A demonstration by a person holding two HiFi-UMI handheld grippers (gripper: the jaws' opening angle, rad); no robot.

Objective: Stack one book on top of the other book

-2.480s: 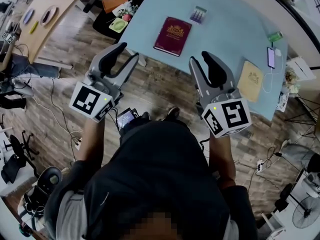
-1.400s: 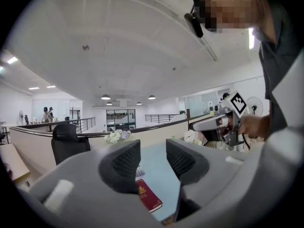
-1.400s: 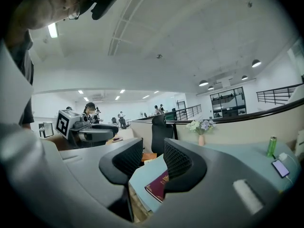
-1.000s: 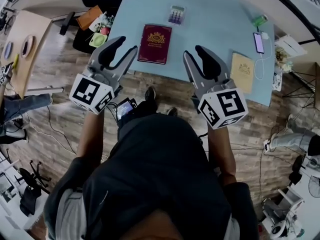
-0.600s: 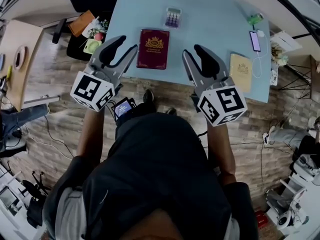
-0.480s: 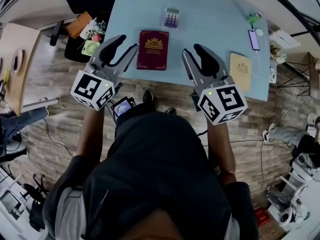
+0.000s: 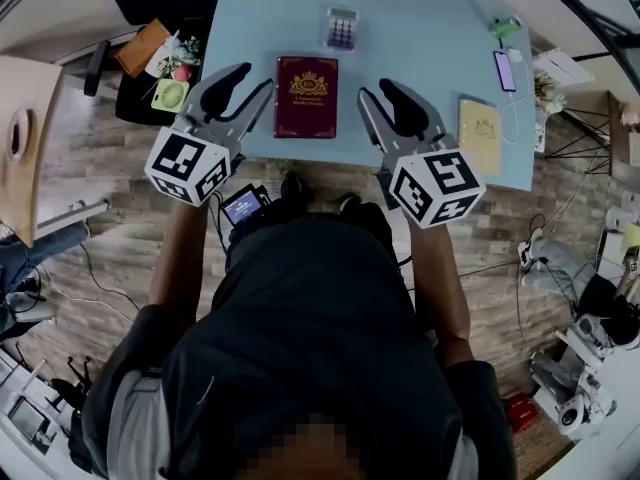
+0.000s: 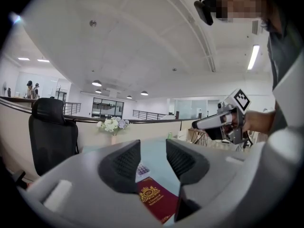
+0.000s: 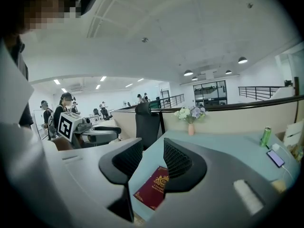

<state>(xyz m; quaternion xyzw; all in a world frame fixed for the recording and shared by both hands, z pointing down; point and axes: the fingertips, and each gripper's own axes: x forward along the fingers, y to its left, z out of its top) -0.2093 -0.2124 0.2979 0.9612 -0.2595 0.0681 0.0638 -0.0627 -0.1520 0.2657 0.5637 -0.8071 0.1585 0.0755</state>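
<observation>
I count two books on the pale blue table (image 7: 430,8), lying flat and well apart, neither on the other. The maroon book (image 7: 306,96) is closed, with a gold crest on its cover, and sits near the front edge between my two grippers. The tan book (image 7: 480,123) lies off to the right and bears a darker emblem. There is also one calculator (image 7: 341,28), one phone (image 7: 503,70) and one green can (image 7: 505,26). A vase (image 9: 191,128) holds flowers. My left gripper (image 7: 255,76) and right gripper (image 7: 375,90) both hang released, jaws apart with nothing between them.
</observation>
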